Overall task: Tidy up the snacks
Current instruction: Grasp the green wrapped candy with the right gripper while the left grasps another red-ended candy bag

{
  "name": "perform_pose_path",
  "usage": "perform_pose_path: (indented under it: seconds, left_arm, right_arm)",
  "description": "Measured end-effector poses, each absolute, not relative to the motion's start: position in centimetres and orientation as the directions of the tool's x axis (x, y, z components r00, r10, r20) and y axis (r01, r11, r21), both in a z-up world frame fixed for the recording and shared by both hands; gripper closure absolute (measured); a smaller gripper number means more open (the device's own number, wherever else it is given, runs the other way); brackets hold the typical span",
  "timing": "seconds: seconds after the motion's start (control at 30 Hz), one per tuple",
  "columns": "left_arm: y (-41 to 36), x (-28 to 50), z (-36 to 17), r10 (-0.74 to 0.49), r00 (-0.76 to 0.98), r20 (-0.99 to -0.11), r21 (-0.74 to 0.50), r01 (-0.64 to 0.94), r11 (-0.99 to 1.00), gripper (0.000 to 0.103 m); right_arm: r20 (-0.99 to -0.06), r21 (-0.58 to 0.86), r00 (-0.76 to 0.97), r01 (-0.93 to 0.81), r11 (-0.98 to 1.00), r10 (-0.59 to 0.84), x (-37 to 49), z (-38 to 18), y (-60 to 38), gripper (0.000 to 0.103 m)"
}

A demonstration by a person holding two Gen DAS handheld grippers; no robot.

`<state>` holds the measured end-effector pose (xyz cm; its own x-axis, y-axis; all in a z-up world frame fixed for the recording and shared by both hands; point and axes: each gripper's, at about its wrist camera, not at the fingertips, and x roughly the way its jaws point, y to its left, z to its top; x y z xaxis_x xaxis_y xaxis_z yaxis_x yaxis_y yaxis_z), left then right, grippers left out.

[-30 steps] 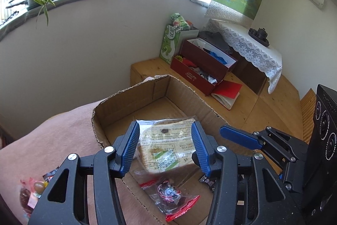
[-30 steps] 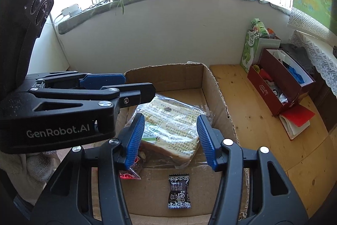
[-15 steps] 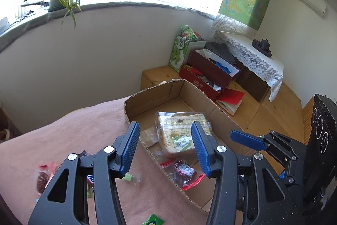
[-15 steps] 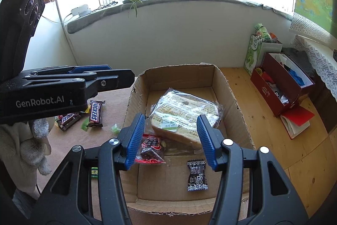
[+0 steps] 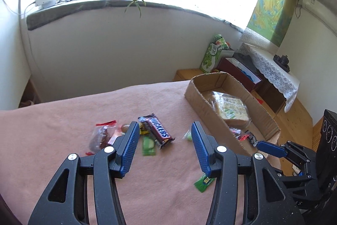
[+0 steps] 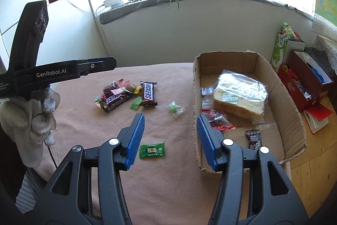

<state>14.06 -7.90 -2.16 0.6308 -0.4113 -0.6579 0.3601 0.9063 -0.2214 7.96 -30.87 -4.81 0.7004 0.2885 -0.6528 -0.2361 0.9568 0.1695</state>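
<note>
While both my claws hang open and empty above the pink cloth point(image 6: 172, 182), the snacks sit in two groups. My left claw point(image 5: 165, 146) hovers over the loose pile: two Snickers bars point(image 6: 148, 93) among small candies. My right claw point(image 6: 170, 138) frames one green candy point(image 6: 152, 150) on the cloth. The box point(image 6: 292, 111) lies to the right — holding one bagged bread point(image 6: 240, 96), one red packet point(image 6: 217, 120), one dark sweet point(image 6: 254, 139).

A pink cloth-covered table point(image 6: 168, 182) is carrying loose wrapped snacks point(image 6: 128, 94) beyond the jaws and a brown cardboard box point(image 6: 292, 107) lying right of them.
</note>
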Motion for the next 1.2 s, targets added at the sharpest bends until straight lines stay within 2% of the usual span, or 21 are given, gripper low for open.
perform_pose_path:
  seconds: [0.17,0.43,1.2]
  left_arm:
    - [-4.0,13.3,-4.5,-0.359,0.628,-0.690,-0.234,0.275,0.932,0.054]
    - [-1.3,13.8,-7.4,-0.324,0.603,-0.729,-0.242,0.215,0.946,0.054]
    - [0.5,20.2,-11.2,-0.397,0.523,-0.754,-0.360,0.177,0.916,0.054]
  right_arm:
    - [-0.693,0.221,0.632,-0.272,0.937,0.347,6.8,-7.8,-28.0,0.049]
    - [-0.756,0.263,0.566,-0.199,0.944,0.330,6.8,-12.1,-26.7,0.049]
    - [-0.802,0.177,0.555,-0.132,0.975,0.221,11.5,-13.1,-24.6,0.049]
